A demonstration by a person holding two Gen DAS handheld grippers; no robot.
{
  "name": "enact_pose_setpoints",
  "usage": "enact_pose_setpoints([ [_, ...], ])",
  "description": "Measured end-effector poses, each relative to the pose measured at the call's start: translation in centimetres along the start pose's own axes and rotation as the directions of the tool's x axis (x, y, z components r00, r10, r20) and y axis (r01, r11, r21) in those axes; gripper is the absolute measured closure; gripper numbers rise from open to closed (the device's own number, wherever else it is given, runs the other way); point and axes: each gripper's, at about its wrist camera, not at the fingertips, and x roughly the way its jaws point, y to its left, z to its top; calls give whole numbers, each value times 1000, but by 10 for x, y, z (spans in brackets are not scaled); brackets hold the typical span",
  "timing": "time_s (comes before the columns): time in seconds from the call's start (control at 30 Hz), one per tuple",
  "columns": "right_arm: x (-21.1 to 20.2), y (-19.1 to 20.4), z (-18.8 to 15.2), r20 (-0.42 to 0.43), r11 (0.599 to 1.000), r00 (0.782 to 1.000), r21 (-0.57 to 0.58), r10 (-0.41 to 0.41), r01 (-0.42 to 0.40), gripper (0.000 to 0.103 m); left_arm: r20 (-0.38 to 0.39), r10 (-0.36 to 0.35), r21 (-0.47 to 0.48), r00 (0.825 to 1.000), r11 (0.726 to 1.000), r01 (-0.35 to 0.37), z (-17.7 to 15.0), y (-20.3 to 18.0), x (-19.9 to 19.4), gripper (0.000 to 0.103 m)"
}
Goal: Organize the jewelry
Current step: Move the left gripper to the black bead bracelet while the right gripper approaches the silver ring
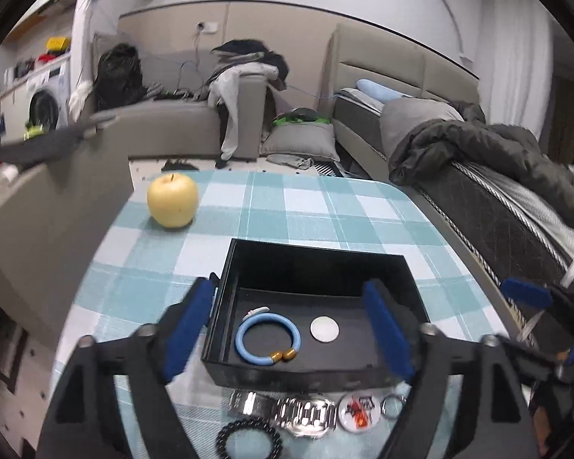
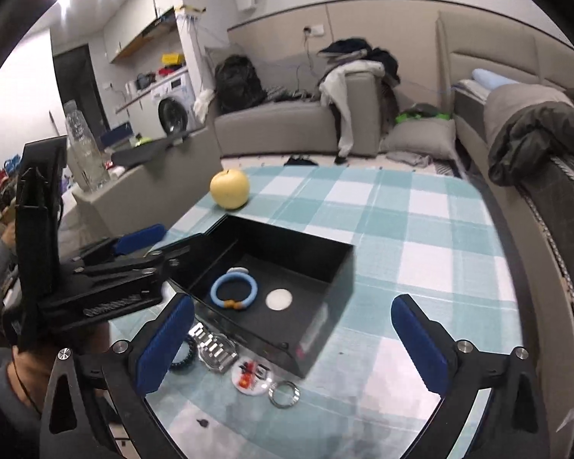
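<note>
Jewelry is partly sorted, judging by what lies where on the checked tablecloth (image 1: 325, 206). Going left to right along the near side of the open black box (image 1: 317, 264), four pieces sit outside it: a black bead bracelet (image 1: 248, 440), a steel watch (image 1: 298, 415) just beside it, a round printed badge (image 1: 357, 413), and a small metal ring (image 1: 393, 407) at the right end. Inside the box, a blue bangle (image 1: 268, 338) with gold end caps lies on the left of the floor, a small white piece touching its far edge, and a pale round disc (image 1: 324, 329) rests to its right.

So I judge about two or three items are in place and four are left to go in.

The left gripper (image 1: 287, 329) hovers over the box with its blue pads spread wide, holding nothing. The right gripper (image 2: 291, 352) hangs over the near corner of the box, also spread apart and empty, with the ring nearest its centre.

A yellow apple (image 1: 173, 201) stands well apart at the far left of the table.
</note>
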Motion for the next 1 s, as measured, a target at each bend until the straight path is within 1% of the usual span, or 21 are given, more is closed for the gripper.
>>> enact_pose_setpoints([
  [0.03,-6,-5,-5,15,1000,1000,16,-12,12,0,5,9,26,1000,1000,-9,-2,-1,-5,17],
  [0.07,-10,-11,-10,24,999,999,34,-26,25,0,14,21,67,1000,997,-22,-8,-2,-14,12],
  [0.1,-14,-15,-13,30,998,999,52,-32,31,0,22,28,86,999,996,-30,-11,0,-18,6],
  [0.17,-21,-23,-23,52,996,998,91,-29,25,0,50,45,94,998,994,-50,-24,10,-32,1],
  [0.23,-27,-30,-34,71,991,997,132,-41,31,0,69,32,70,997,997,-37,-36,21,-39,1],
  [0.3,-31,-32,-46,87,986,995,162,-52,38,0,83,48,29,995,998,-51,-49,32,-41,1],
  [0.4,-30,-32,-66,111,980,992,195,-62,39,0,112,62,0,992,998,-63,-73,42,-36,1],
  [0.47,-24,-33,-79,106,973,992,227,-68,43,0,86,83,-4,993,997,-82,-82,45,-26,1],
  [0.57,-10,-35,-97,63,963,995,263,-83,64,0,54,101,22,993,995,-102,-89,45,-17,1],
  [0.63,-6,-32,-103,42,962,995,262,-91,77,0,51,99,45,994,994,-101,-91,44,-19,1],
  [0.67,-6,-30,-105,34,964,995,253,-95,84,0,43,88,50,995,995,-90,-91,43,-19,1],
  [0.77,-3,-20,-107,16,977,996,194,-90,85,2,11,71,52,997,996,-72,-93,43,-16,1],
  [0.87,1,-14,-105,-12,986,996,143,-87,88,10,-16,52,35,999,998,-51,-95,43,-11,1],
  [0.97,4,-12,-102,-41,992,997,99,-70,74,16,-45,55,31,998,998,-53,-99,40,-3,1],
  [1.0,7,-11,-102,-51,994,997,90,-63,68,21,-51,51,31,997,998,-49,-100,39,-1,2],
])
